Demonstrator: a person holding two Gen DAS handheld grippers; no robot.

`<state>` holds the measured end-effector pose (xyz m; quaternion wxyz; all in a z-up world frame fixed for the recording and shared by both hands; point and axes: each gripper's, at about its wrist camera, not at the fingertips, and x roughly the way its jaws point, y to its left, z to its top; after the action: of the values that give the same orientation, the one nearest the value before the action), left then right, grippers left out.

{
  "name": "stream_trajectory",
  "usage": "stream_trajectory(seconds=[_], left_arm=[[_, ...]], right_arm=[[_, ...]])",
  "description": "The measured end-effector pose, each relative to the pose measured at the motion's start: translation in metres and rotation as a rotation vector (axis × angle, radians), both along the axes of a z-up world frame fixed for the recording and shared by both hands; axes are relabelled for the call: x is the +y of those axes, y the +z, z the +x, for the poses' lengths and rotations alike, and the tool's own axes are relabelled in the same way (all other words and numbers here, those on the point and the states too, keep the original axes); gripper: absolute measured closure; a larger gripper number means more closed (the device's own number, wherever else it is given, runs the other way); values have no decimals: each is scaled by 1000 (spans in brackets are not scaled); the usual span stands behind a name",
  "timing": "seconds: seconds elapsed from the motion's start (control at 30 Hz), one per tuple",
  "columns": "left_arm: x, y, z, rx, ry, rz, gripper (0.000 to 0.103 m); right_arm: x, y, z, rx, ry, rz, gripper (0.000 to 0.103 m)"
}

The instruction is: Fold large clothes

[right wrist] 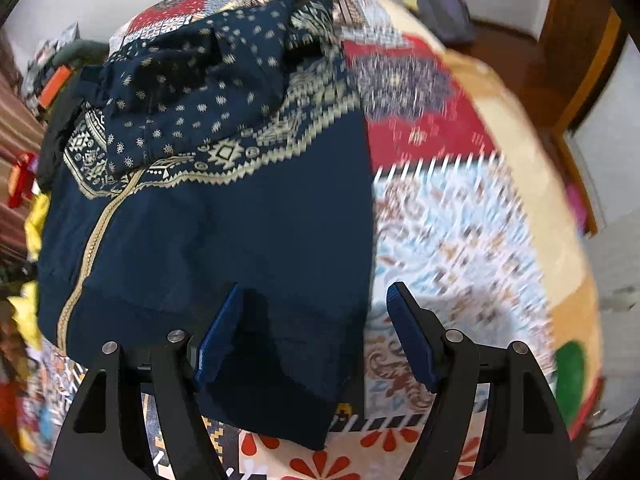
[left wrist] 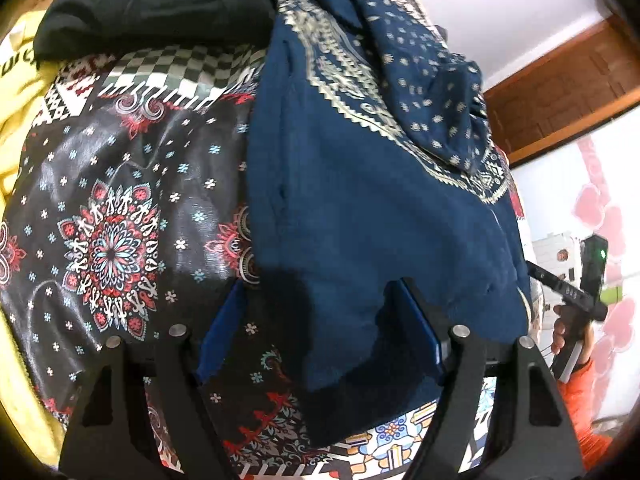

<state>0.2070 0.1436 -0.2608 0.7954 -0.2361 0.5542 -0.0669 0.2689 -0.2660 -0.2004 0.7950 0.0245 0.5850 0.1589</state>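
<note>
A dark blue garment [left wrist: 360, 208] with cream patterned trim lies partly folded on a patchwork bedspread [left wrist: 112, 208]; its printed upper part is bunched at the far end. It also shows in the right wrist view [right wrist: 224, 216]. My left gripper [left wrist: 320, 312] is open, its jaws either side of the garment's near left corner. My right gripper [right wrist: 316, 320] is open over the garment's near right corner, with the hem between the jaws. The right gripper also shows in the left wrist view [left wrist: 576, 292], held in a hand.
A black garment [left wrist: 152, 4] and yellow cloth [left wrist: 20, 92] lie at the far left of the bed. The bedspread [right wrist: 460, 216] stretches to the right of the garment. A wooden door [right wrist: 576, 40] and a grey object [right wrist: 444, 8] stand beyond the bed.
</note>
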Motion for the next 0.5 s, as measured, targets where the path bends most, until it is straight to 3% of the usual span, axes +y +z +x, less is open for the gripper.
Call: stream_trajectory(seconds=[0.1,0.23,0.3,0.37,0.43,0.5], left_arm=[[-11,5,-6,-32,-28,32,28],[-18,12,-10,-63,-52,50,52],[-20,15,-9,-76,-63,55,68],[-20,18,-7,-86,-65,66,85],[-20,24,-5,-100,-60,59,91],[-17,31,-2,-122,-51,53,92]], right_arm=[[-5,-9,4,27,-22,52,32],[-1,-13,9,-7,-13,66,32],[1,-16,11,-21,-11,64,41],[5,-18,12,-26,-3,55,68],[7,-15,13,-18,14,66,88],[8,-8,13,-42,18,70,96]])
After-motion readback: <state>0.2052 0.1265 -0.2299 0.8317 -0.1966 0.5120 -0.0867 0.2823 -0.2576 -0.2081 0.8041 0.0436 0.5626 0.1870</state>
